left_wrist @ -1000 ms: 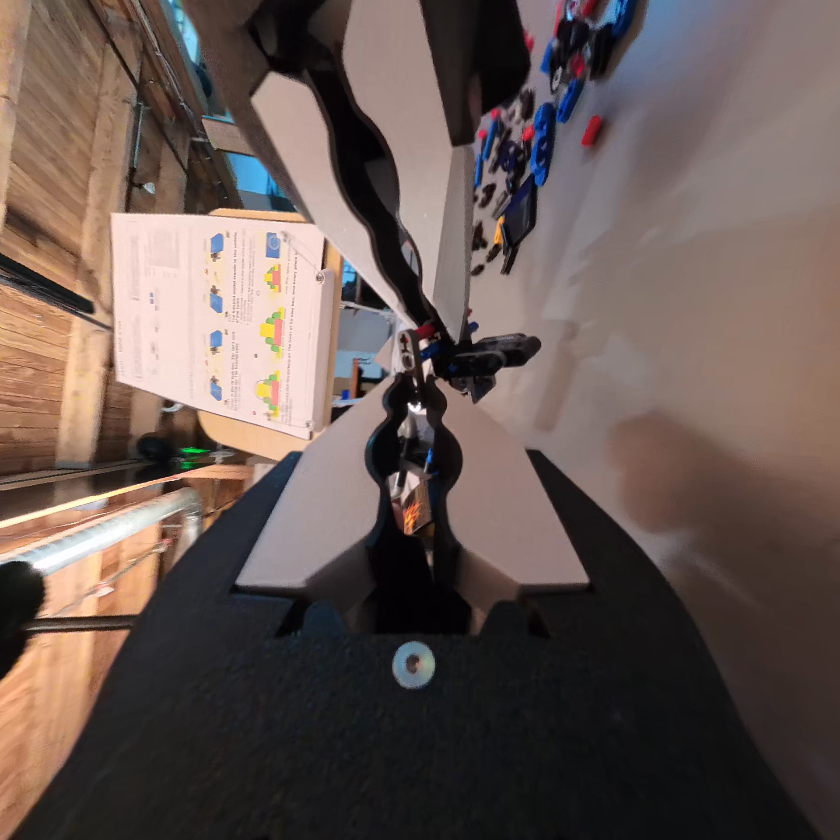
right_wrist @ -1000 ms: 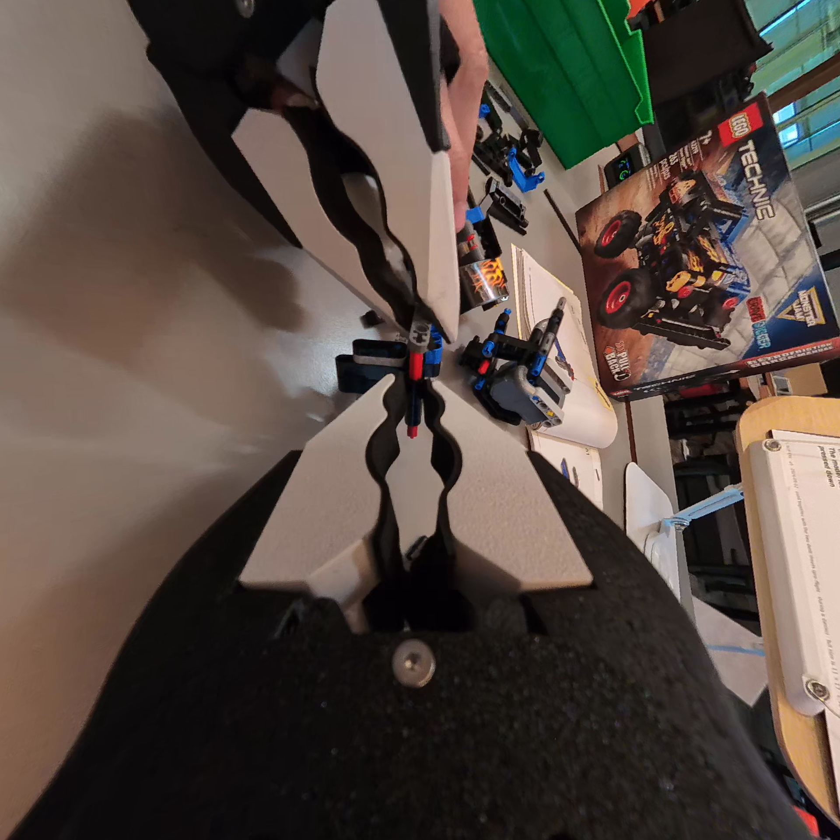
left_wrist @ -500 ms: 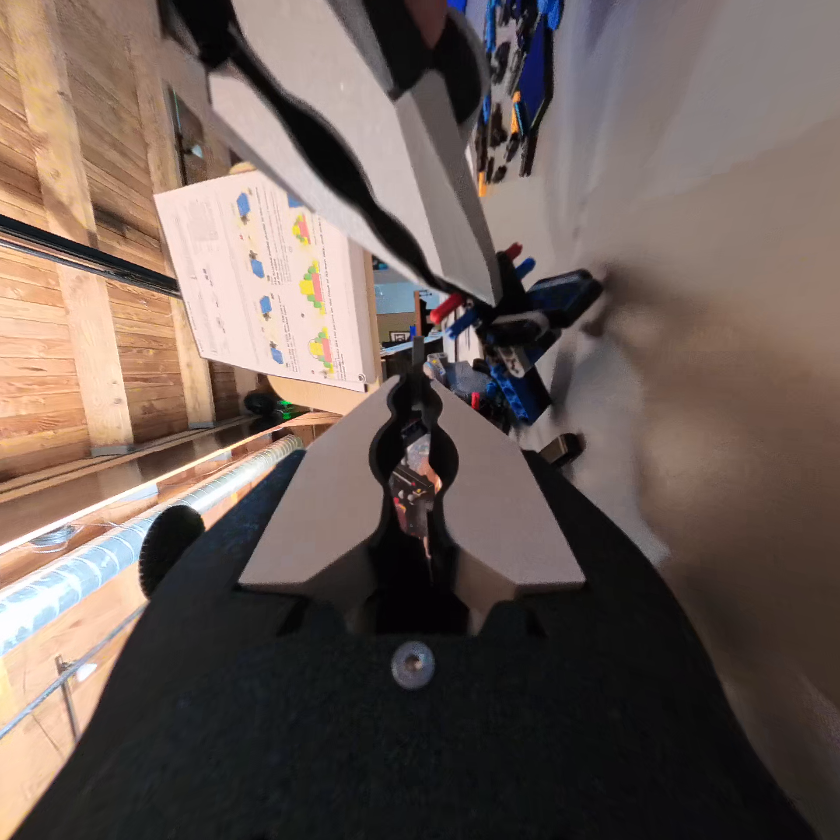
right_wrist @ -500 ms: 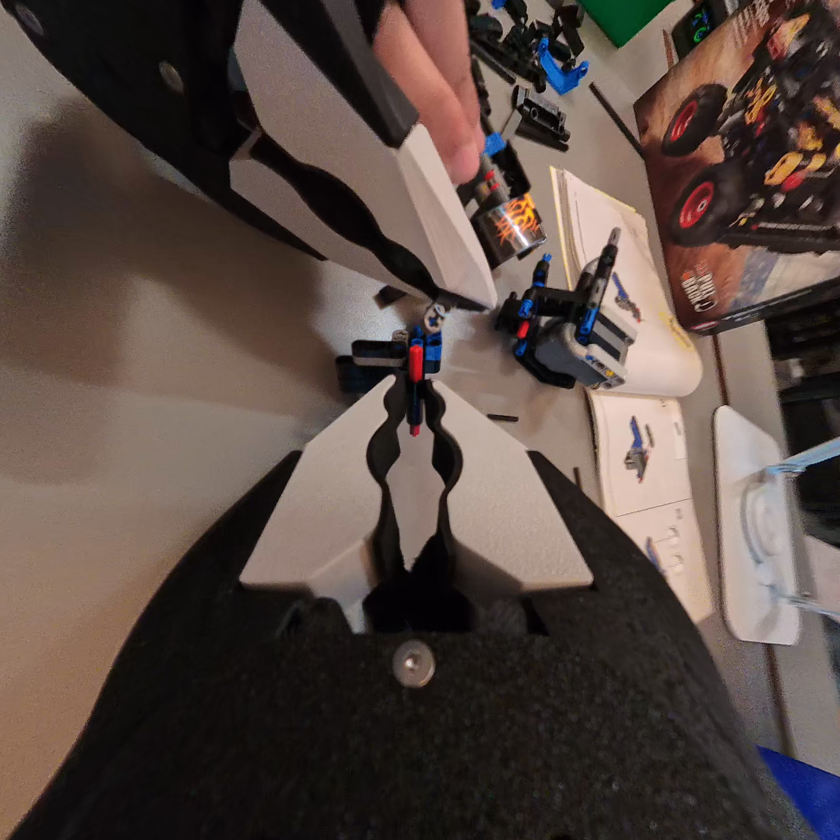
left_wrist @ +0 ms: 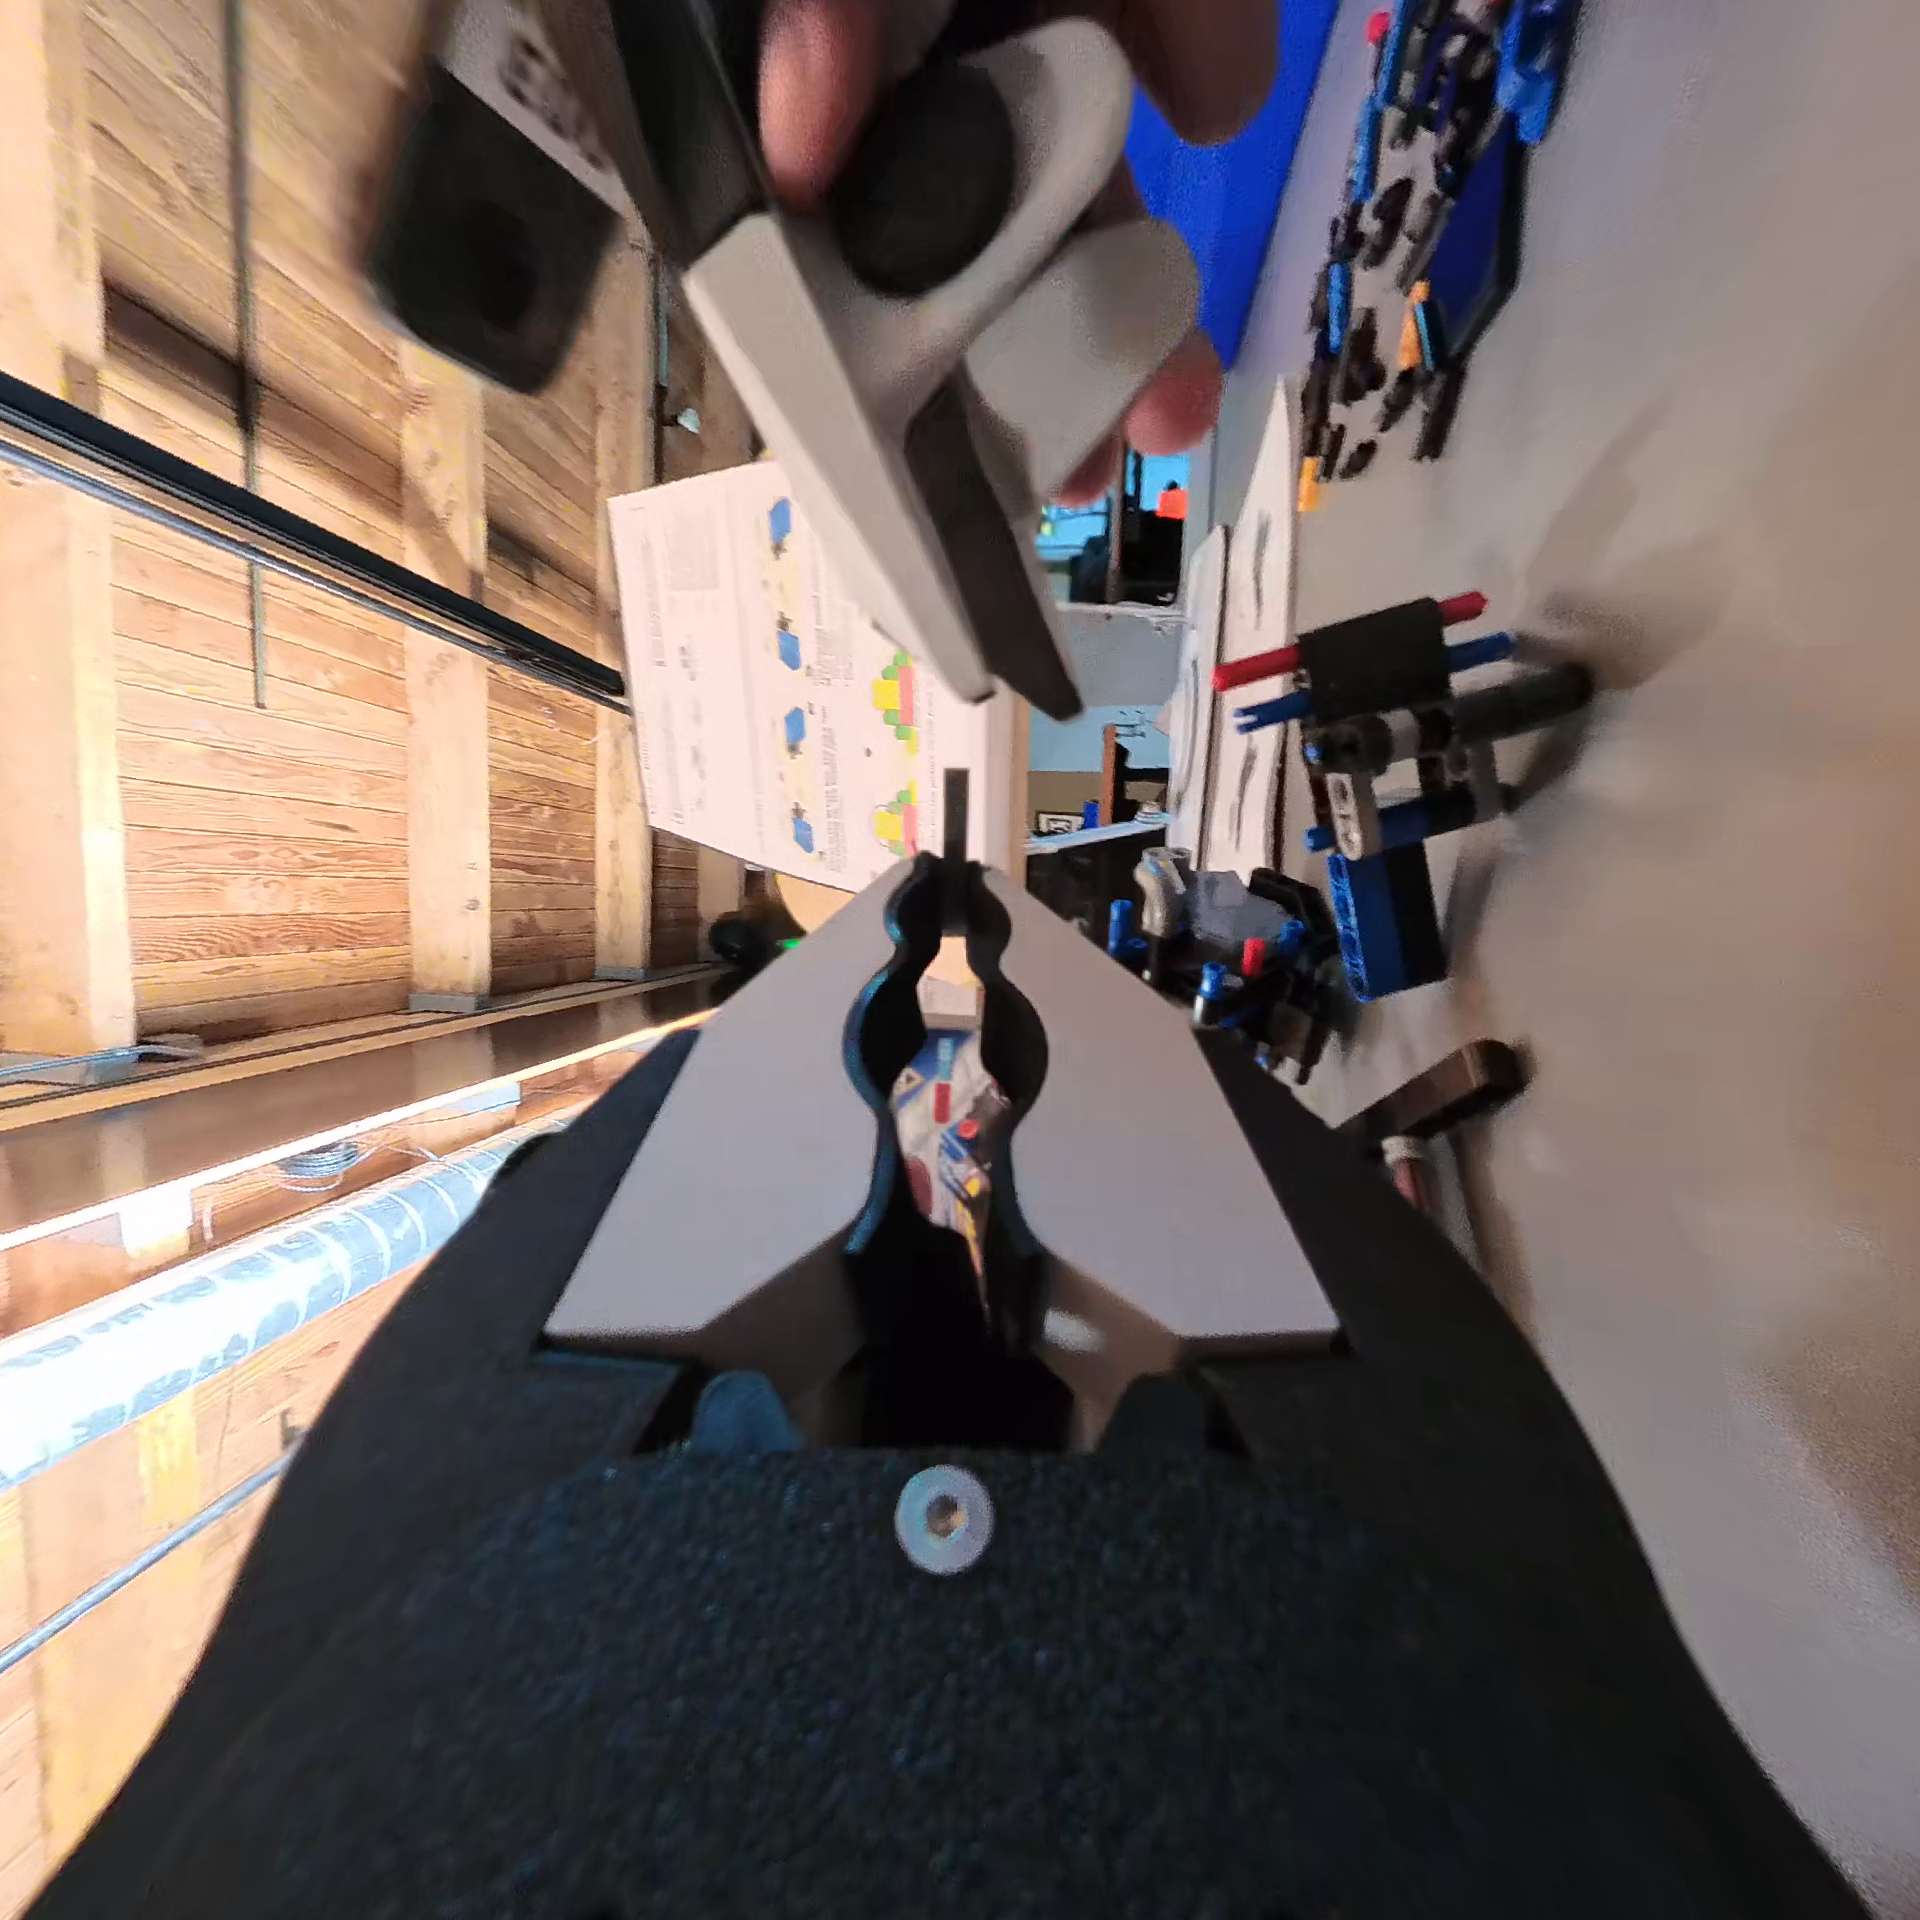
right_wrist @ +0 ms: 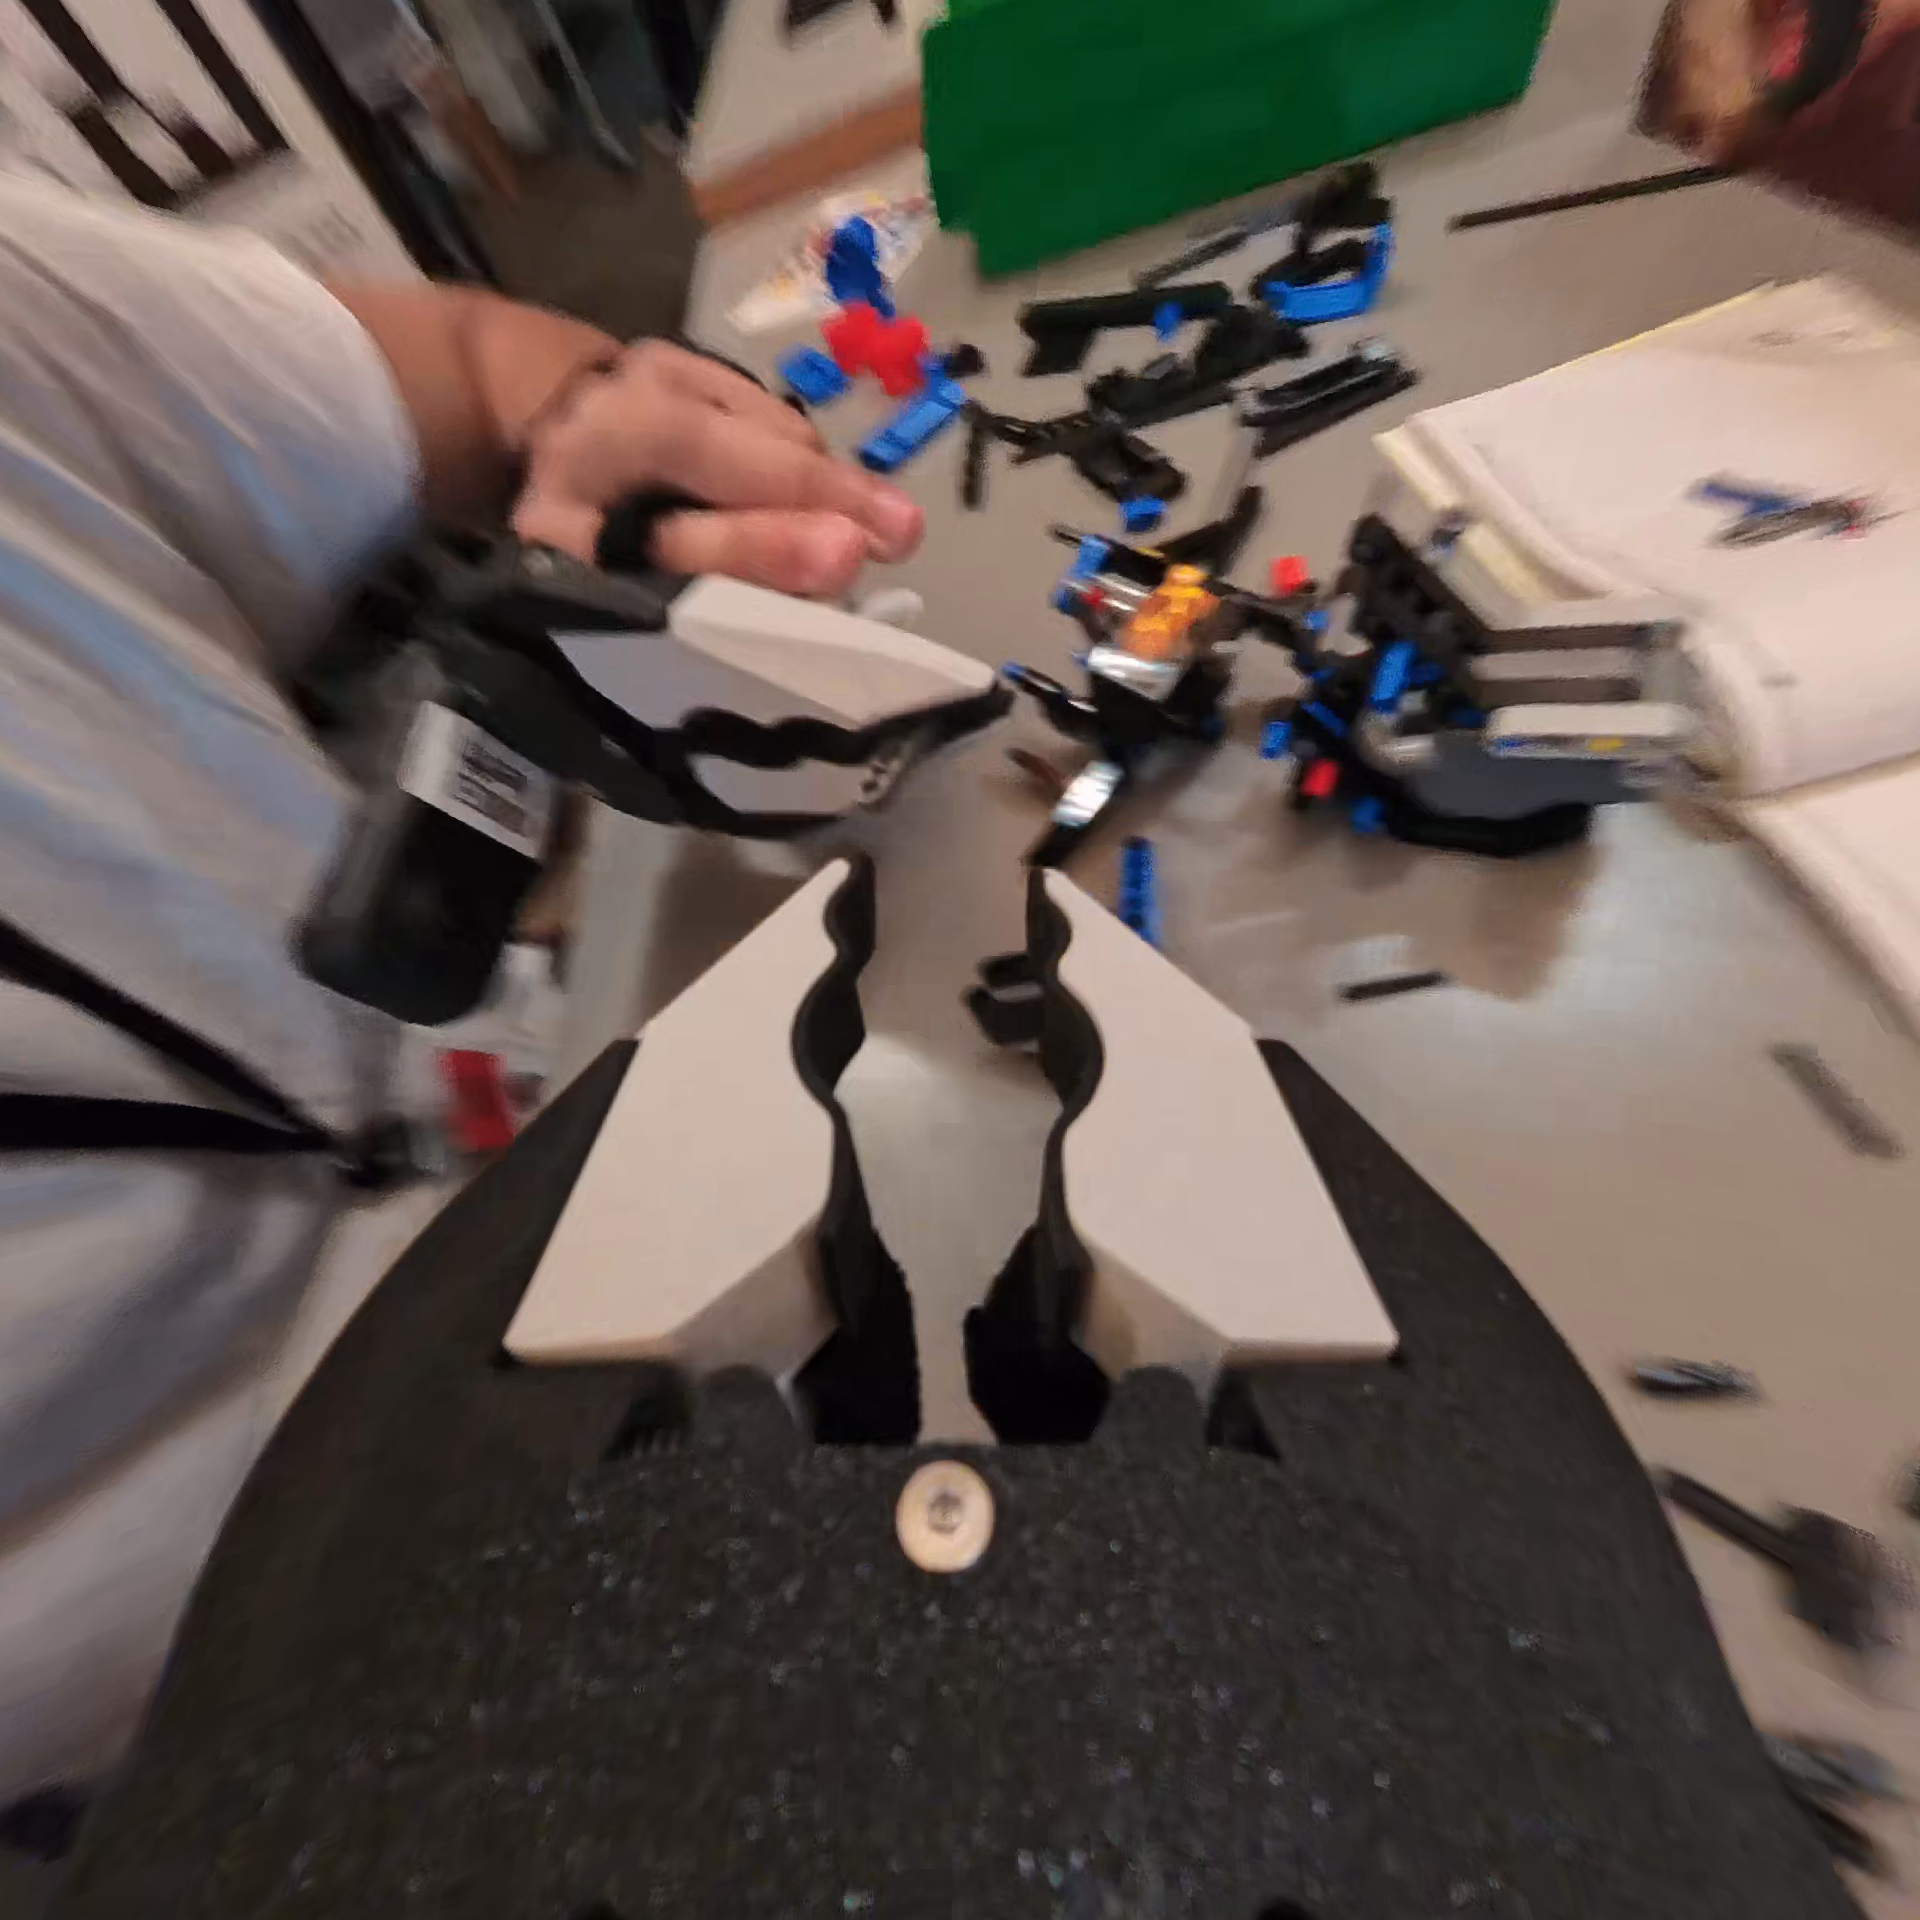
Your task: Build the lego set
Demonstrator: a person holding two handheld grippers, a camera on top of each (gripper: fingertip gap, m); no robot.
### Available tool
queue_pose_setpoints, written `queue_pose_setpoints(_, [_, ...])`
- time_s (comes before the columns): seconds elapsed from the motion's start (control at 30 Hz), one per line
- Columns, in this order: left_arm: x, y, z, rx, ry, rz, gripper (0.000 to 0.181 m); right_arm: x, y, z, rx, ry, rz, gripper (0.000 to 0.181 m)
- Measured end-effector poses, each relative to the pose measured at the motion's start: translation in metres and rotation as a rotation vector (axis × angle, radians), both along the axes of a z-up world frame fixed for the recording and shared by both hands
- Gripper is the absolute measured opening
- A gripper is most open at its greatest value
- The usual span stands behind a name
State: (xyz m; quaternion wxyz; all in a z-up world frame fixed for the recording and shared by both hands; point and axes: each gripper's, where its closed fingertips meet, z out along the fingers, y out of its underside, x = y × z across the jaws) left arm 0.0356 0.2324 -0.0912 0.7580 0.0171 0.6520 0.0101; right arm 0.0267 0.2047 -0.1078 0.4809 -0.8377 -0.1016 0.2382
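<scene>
Your left gripper (left_wrist: 951,868) has its tips pinched together on a short black pin (left_wrist: 956,821) that sticks out past them, held up off the table (left_wrist: 1714,935). Your right gripper (right_wrist: 945,883) stands apart with nothing between its fingers, above the table; in the left view it (left_wrist: 1023,691) hangs just above and ahead of the pin.

Out past the left tips, the small blue-and-black frame (left_wrist: 1382,748) with red and blue axles lies on the table, and the larger grey-and-blue chassis (right_wrist: 1486,727) sits beside the open manual (right_wrist: 1662,499). Loose parts (right_wrist: 1132,416) are scattered farther off, before the green bin (right_wrist: 1226,114).

You look to be between joins: a pin in hand, the frame set down and not gripped. Next you would need the right gripper to take hold of the frame and steady it, then line the pin up with its hole. The right view is blurred, so which hole I cannot tell.
</scene>
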Motion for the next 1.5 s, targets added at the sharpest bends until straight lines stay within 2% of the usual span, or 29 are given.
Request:
queue_pose_setpoints(0.13, [-0.005,-0.007,0.007,0.021,-0.053,-0.033,0.001,-0.032,-0.003,0.028,-0.073,0.561,0.174,0.03])
queue_pose_setpoints(0.17, [-0.006,-0.008,0.01,0.019,-0.065,-0.038,0.001,-0.031,-0.002,0.028,-0.093,0.618,0.169,0.026])
queue_pose_setpoints(0.23, [-0.007,-0.009,0.011,0.01,-0.066,-0.047,0.001,-0.029,0.0,0.023,-0.1,0.628,0.152,0.008])
queue_pose_setpoints(0.37, [-0.005,-0.009,0.008,-0.013,-0.047,-0.048,0.001,-0.029,0.001,0.019,-0.125,0.639,0.149,0.003])
queue_pose_setpoints(0.47, [-0.001,-0.009,0.002,-0.051,0.02,-0.058,0.005,-0.023,0.001,0.011,-0.127,0.562,0.121,0.003])
queue_pose_setpoints(0.5, [0.001,-0.008,-0.004,-0.084,0.076,-0.066,0.008,-0.019,0.002,0.004,-0.132,0.487,0.099,0.002])
queue_pose_setpoints(0.63, [0.003,-0.001,-0.025,-0.338,0.385,-0.101,0.018,0.003,0.001,-0.017,-0.103,0.109,0.028,0.002])
queue_pose_setpoints(0.7, [-0.004,-0.013,-0.028,-0.435,0.545,-0.206,0.027,0.004,-0.001,-0.014,-0.096,0.07,0.032,0.002])
queue_pose_setpoints(0.77, [-0.009,-0.018,-0.022,-0.385,0.578,-0.265,0.03,0.002,-0.002,-0.012,-0.105,0.091,0.041,0.002])
queue_pose_setpoints(0.87, [-0.009,-0.022,-0.016,-0.277,0.616,-0.274,0.033,-0.003,-0.006,-0.02,-0.155,0.071,0.067,0.002])
queue_pose_setpoints(0.97, [-0.016,-0.028,-0.027,-0.16,0.736,-0.258,0.031,-0.009,-0.007,-0.022,-0.171,0.079,0.083,0.002])
queue_pose_setpoints(1.07, [-0.014,-0.028,-0.031,-0.016,0.71,-0.239,0.024,-0.011,-0.008,-0.02,-0.179,0.103,0.091,0.002])
queue_pose_setpoints(1.13, [-0.016,-0.034,-0.033,-0.007,0.734,-0.254,0.004,-0.009,-0.008,-0.022,-0.191,0.105,0.08,0.002])
queue_pose_setpoints(1.17, [-0.015,-0.035,-0.033,-0.003,0.732,-0.254,0.004,-0.009,-0.009,-0.02,-0.188,0.119,0.085,0.002])
queue_pose_setpoints(1.33, [-0.01,-0.032,-0.027,0.012,0.684,-0.226,0.007,-0.006,-0.011,-0.019,-0.189,0.124,0.082,0.003])
queue_pose_setpoints(1.43, [-0.011,-0.03,-0.032,-0.008,0.713,-0.216,0.022,-0.007,-0.012,-0.019,-0.187,0.118,0.086,0.003])
queue_pose_setpoints(1.5, [-0.011,-0.031,-0.037,-0.001,0.722,-0.213,0.022,-0.01,-0.012,-0.017,-0.185,0.123,0.096,0.002])
